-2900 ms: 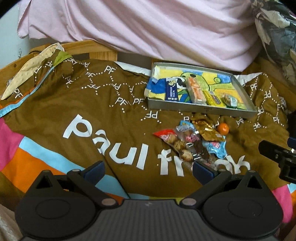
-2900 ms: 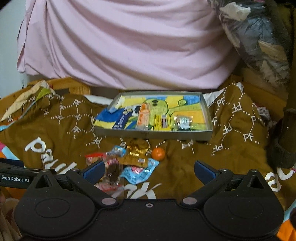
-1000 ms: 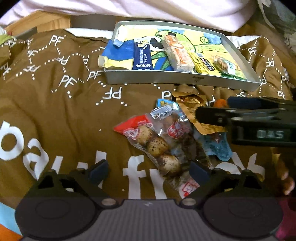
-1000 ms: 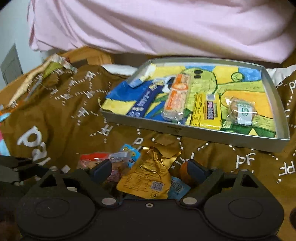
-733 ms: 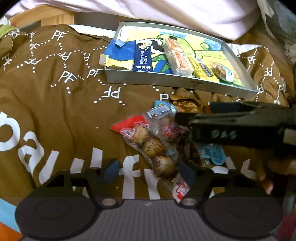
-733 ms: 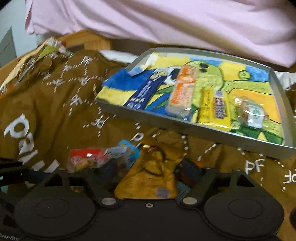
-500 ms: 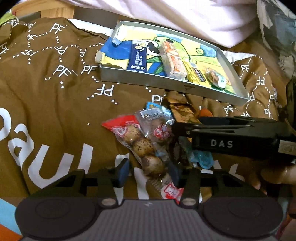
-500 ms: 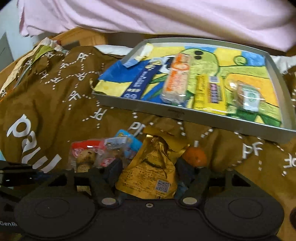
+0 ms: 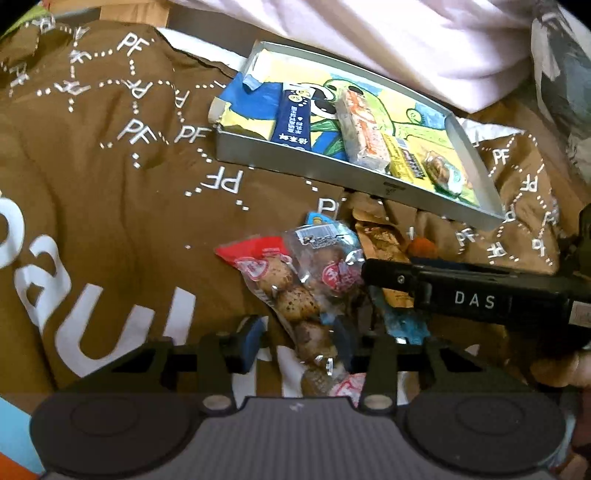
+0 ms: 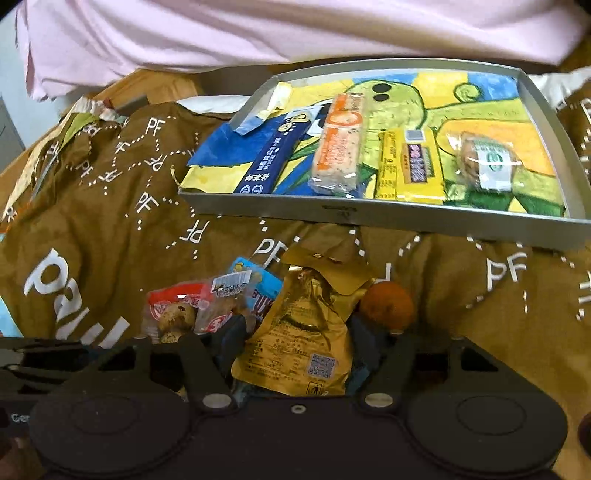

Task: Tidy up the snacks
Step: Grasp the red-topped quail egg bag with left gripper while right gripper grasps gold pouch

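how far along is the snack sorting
Four snacks already lie in the tray. Right tool brackets the gold pouch; left tool brackets the egg pack. Neither looks clamped. The orange ball and blue packets remain on the blanket.

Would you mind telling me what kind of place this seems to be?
Probably a bedroom: the snack tray rests on a brown printed bedcover, with pink bedding and a wooden frame behind.

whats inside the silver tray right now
Four snacks lie in the tray: a dark blue bar, an orange-wrapped cake, a yellow packet and a clear-wrapped cookie. They partly cover its cartoon liner.
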